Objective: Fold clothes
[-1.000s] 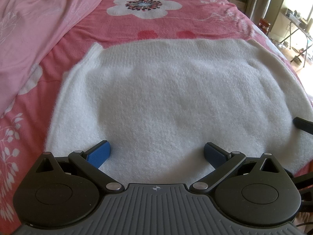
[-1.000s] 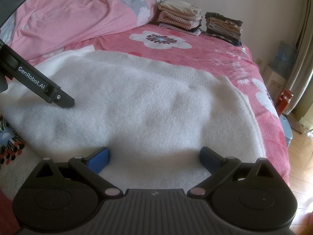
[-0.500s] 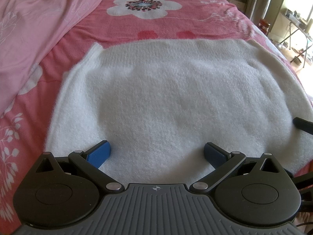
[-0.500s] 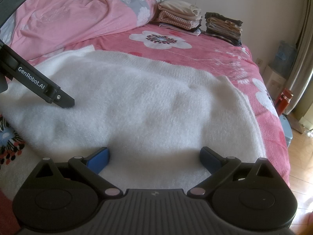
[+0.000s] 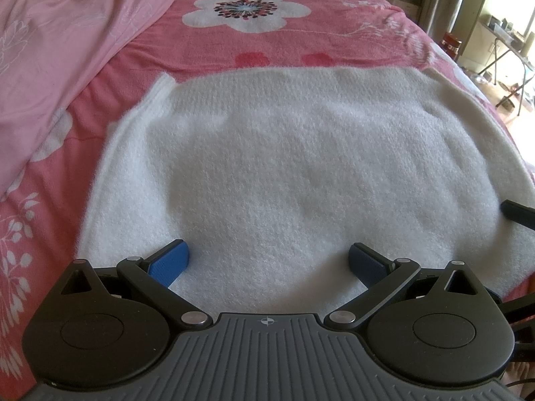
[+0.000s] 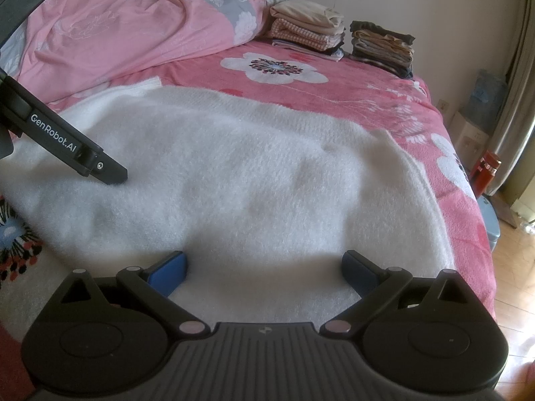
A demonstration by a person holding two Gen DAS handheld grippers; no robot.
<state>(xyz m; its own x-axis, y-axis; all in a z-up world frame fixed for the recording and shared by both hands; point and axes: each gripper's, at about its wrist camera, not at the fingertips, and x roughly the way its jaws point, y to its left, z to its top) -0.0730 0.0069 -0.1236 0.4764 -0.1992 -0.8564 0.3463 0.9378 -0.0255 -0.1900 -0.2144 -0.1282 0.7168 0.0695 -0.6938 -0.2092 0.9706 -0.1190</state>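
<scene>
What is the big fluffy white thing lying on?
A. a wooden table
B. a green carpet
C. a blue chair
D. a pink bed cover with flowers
D: the fluffy white garment lies spread flat on the pink flowered bed cover, which shows all around its far edge.

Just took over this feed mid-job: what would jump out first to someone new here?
A fluffy white knitted garment lies spread flat across the pink floral bedspread, filling the near half of both views. Both left tongs and right tongs sit open at its near edge. Two stacks of folded clothes wait at the far end, by the wall.
</scene>
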